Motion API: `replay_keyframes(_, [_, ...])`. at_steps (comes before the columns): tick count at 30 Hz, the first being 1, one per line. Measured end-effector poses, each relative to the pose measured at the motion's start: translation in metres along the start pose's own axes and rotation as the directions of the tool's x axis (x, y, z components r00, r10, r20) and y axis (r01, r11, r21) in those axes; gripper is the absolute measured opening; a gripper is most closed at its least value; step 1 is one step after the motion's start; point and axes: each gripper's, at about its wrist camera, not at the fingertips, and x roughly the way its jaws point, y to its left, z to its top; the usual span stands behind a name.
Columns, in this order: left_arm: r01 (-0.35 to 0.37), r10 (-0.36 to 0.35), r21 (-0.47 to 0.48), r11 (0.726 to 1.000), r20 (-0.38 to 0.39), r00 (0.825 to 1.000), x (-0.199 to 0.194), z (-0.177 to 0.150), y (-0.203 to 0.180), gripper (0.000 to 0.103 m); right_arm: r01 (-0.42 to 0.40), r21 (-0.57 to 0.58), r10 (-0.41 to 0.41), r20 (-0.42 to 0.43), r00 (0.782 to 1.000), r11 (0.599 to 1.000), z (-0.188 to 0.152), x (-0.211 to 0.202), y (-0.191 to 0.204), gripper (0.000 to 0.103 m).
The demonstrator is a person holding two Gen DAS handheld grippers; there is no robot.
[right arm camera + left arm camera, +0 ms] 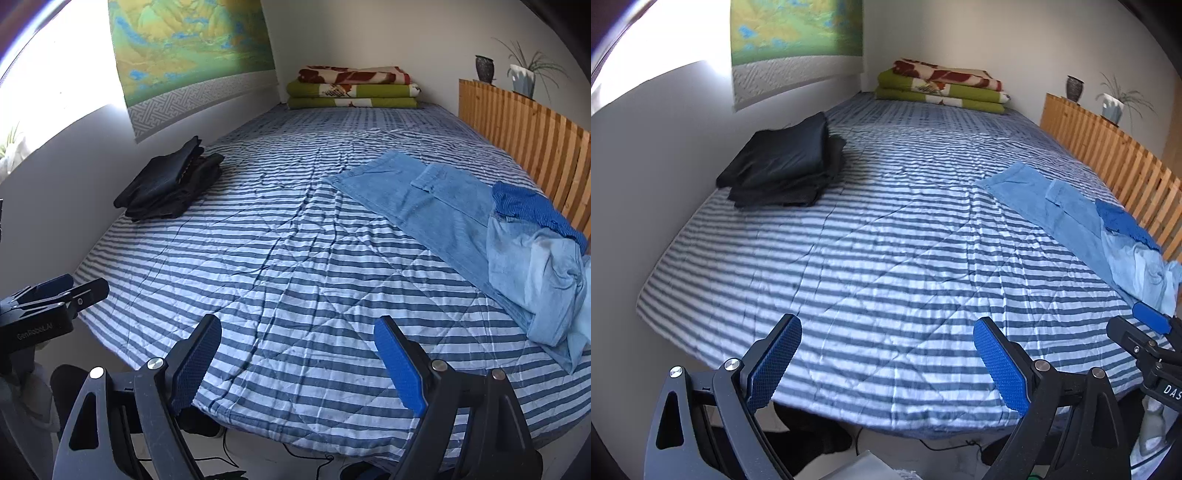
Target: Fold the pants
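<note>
Both grippers are held side by side, tilted downward, and neither carries anything. The left gripper has its jaws spread wide, the two blue textured pads facing each other across an empty gap, each bolted to a dark grey finger arm with a silver pivot screw at its base. The right gripper stands the same way, jaws wide apart, nothing between its blue pads. In each wrist view the neighbouring gripper's black body and blue-tipped finger poke in at the outer edge, just beside the fingers and slightly ahead of them.
</note>
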Motion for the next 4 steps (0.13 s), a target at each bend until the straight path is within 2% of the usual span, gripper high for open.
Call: replay_keyframes(4, [0.008,-0.008,0.031,0.999,-0.005,1.000,0.0134,0.0080,-0.0122,0.096,0.009,0.031,-0.009,-0.008,1.000,0.999,0.0019,0.0066,-0.0093,0.082])
